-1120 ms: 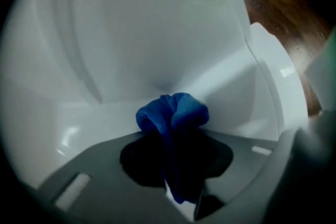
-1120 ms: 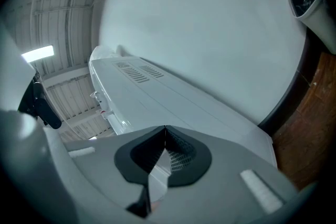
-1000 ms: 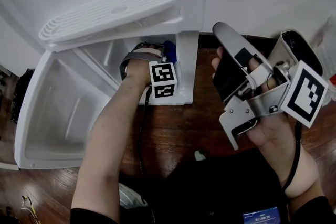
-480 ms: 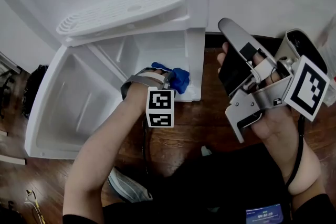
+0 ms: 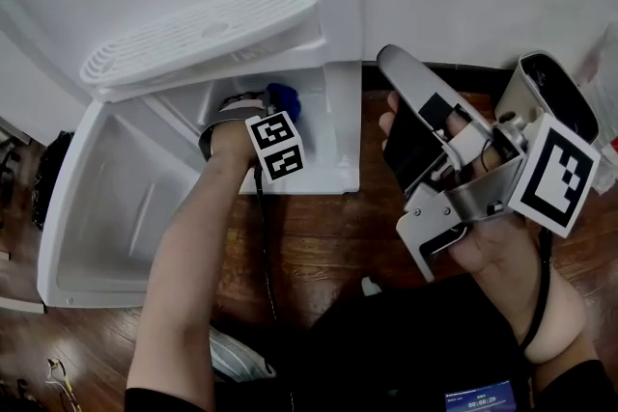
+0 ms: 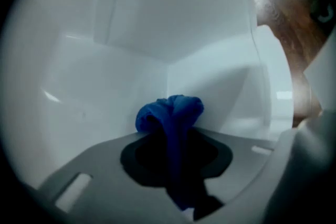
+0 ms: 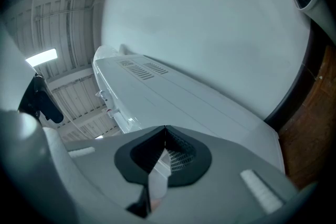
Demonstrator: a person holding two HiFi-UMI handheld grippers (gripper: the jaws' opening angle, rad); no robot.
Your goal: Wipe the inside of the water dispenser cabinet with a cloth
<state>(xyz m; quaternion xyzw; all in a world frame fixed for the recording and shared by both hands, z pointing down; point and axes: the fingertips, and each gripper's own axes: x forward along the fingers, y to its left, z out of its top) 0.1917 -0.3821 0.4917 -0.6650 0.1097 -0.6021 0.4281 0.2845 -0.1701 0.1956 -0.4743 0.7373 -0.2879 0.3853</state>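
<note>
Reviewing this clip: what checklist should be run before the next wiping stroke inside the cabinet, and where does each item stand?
1. Blue cloth clamped in left gripper: ok, jaws shut on it.
2. Cloth inside the cabinet: ok.
3. Cloth pressing on a cabinet surface: cannot tell.
4. Cloth spread flat for wiping: not ok, bunched into a wad.
5. Cabinet door swung open: ok.
6. Right gripper out of the way: ok, shut, empty, held outside the cabinet.
</note>
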